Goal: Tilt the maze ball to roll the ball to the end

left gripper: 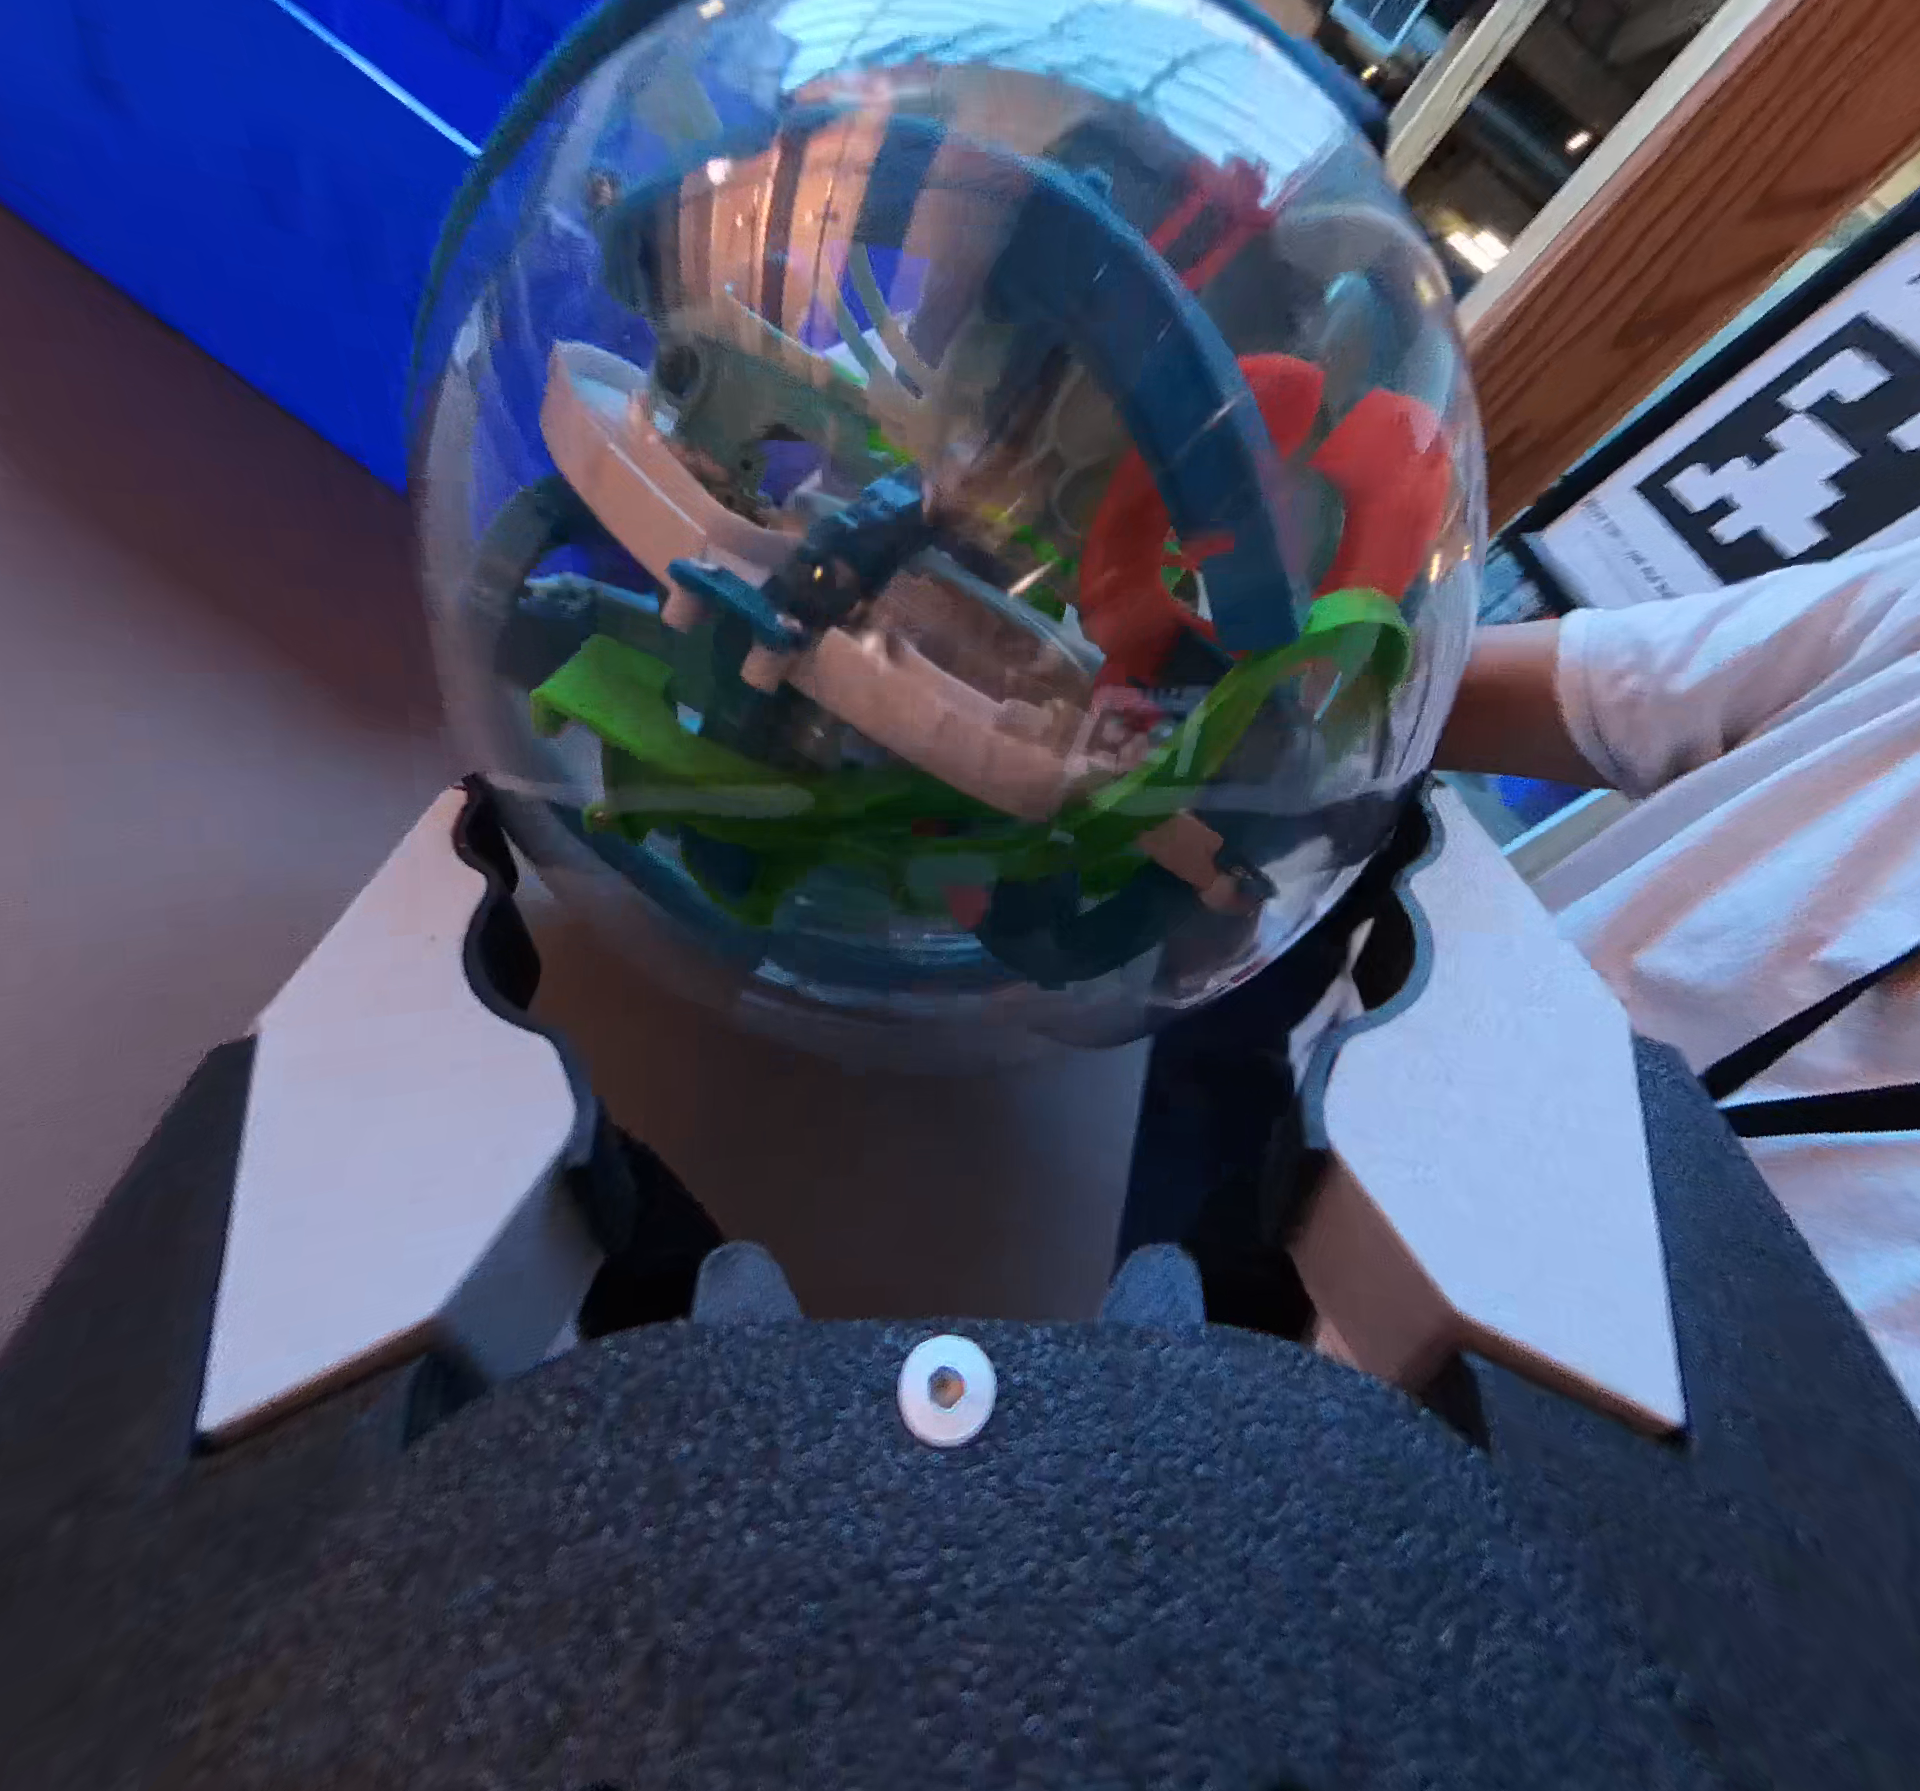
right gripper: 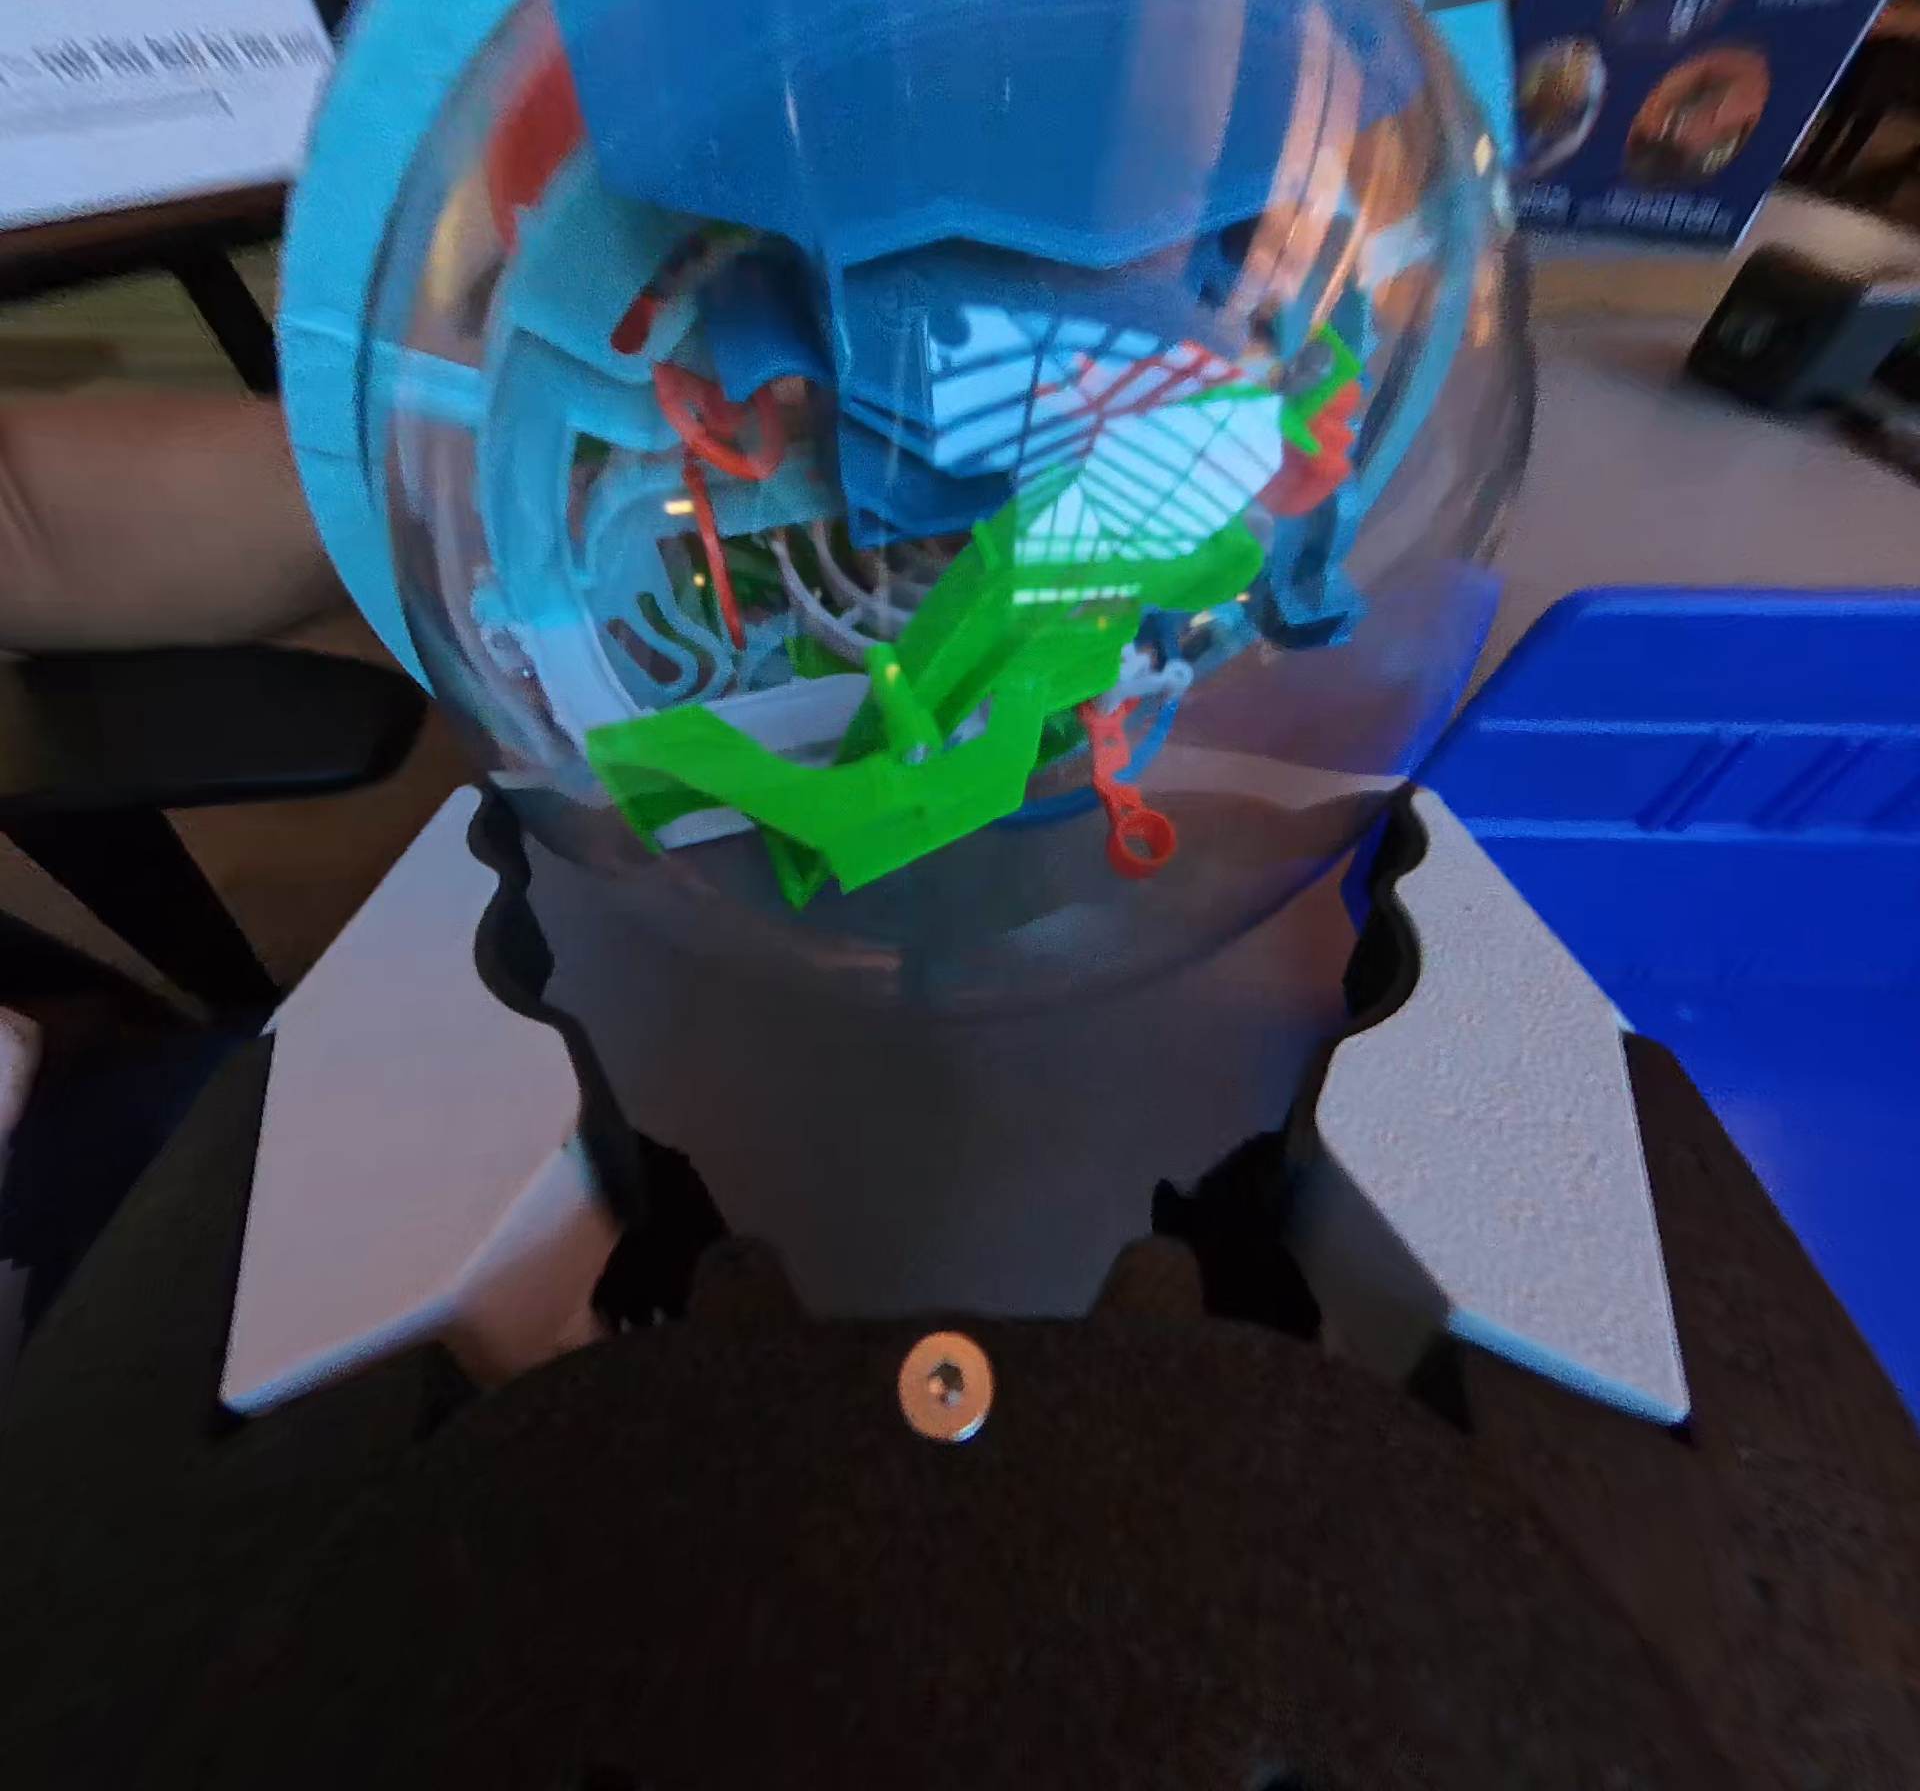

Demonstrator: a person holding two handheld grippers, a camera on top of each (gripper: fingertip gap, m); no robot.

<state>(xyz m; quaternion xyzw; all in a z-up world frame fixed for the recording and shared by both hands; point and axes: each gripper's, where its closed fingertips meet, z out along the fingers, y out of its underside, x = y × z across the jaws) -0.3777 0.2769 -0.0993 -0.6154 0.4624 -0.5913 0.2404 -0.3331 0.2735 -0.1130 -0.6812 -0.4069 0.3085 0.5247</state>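
Note:
The maze ball (left gripper: 935, 494) is a clear plastic sphere with green, red, blue and beige tracks inside and a blue rim band. It fills the middle of both wrist views and is lifted off the brown table (left gripper: 187, 754). My left gripper (left gripper: 945, 806) is closed on the sphere's lower part, one finger on each side. My right gripper (right gripper: 945, 806) grips the maze ball (right gripper: 914, 453) the same way from another side. I cannot pick out the small ball inside; both views are blurred by motion.
A blue bin (left gripper: 208, 131) stands on the table beyond the sphere, and shows at the right in the right wrist view (right gripper: 1714, 806). A person's arm in a white sleeve (left gripper: 1714, 681), a wooden frame (left gripper: 1714, 183), a black-and-white marker sheet (left gripper: 1818, 453) and a printed box (right gripper: 1683, 58) are nearby.

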